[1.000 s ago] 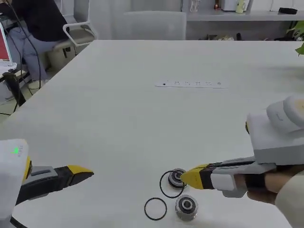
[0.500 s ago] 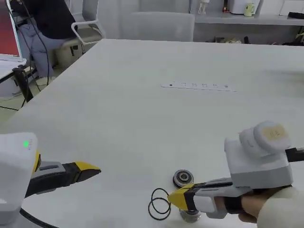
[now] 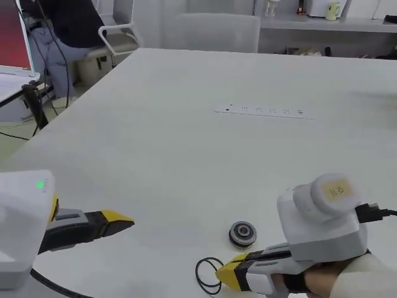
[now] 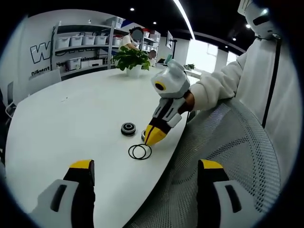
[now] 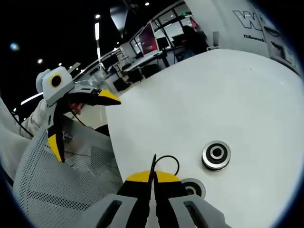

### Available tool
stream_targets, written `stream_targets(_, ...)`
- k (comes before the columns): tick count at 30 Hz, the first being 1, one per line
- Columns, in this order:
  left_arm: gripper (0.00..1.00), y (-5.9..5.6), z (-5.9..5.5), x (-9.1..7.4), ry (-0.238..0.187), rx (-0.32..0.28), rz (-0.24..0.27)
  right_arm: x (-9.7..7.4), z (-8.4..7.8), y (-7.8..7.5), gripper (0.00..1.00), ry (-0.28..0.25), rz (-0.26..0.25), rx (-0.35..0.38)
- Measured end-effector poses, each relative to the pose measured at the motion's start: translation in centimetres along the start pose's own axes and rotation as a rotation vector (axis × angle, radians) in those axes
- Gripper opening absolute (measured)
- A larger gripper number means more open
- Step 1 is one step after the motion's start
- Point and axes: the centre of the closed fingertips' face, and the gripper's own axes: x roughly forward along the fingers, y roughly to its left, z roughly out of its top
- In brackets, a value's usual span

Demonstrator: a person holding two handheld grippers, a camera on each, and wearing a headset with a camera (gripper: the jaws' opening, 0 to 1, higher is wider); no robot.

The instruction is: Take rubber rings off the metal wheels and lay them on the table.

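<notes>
Two black rubber rings [image 3: 206, 274] lie overlapping on the white table [image 3: 186, 136] near its front edge, also seen as rubber rings [image 4: 139, 152]. My right gripper [image 3: 224, 277] is shut with its yellow tip at their edge; a thin black ring [image 5: 166, 161] runs out from between its jaws [image 5: 153, 175]. One bare metal wheel [image 3: 242, 233] lies just beyond, the same wheel [image 5: 216, 155]. A second wheel [image 5: 192, 186] sits against the right jaw. My left gripper [image 3: 119, 221] hovers off to the left, its jaws wide apart [image 4: 146, 164] with nothing between them.
A white power strip [image 3: 265, 112] lies flat at the table's middle. Chairs [image 3: 214, 31] stand at the far edge, and a person sits at the back left. A potted plant [image 4: 129, 59] stands at one table end. A mesh chair back [image 4: 228, 156] is close to the front edge.
My right gripper has drawn back toward the near edge with the ring off the wheel, bringing it onto the other ring. The wheel now lies bare. The left gripper has held still.
</notes>
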Motion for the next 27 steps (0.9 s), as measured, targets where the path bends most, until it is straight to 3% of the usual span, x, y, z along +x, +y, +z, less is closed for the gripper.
stream_targets(8, 0.86, 0.1, -0.2, 0.0, 0.01, -0.001, 0.008, 0.1, -0.4, -0.6, 0.0, 0.024, -0.034, -0.046)
stream_targets(11, 0.86, 0.1, -0.3, 0.0, 0.015, -0.003, 0.009, 0.1, -0.5, -0.7, 0.07, 0.036, -0.052, -0.087)
stream_targets(15, 0.86, 0.1, -0.3, 0.0, 0.015, -0.002, 0.008, 0.0, -0.6, -0.9, 0.07, 0.045, -0.063, -0.109)
stream_targets(20, 0.86, 0.1, -0.2, 0.0, 0.013, -0.002, 0.007, -0.6, 0.0, -1.2, 0.1, 0.021, -0.069, -0.097)
stream_targets(27, 0.87, -0.6, -0.3, 0.1, 0.014, -0.013, -0.029, -2.1, 2.0, -1.0, 0.14, -0.068, -0.06, -0.046)
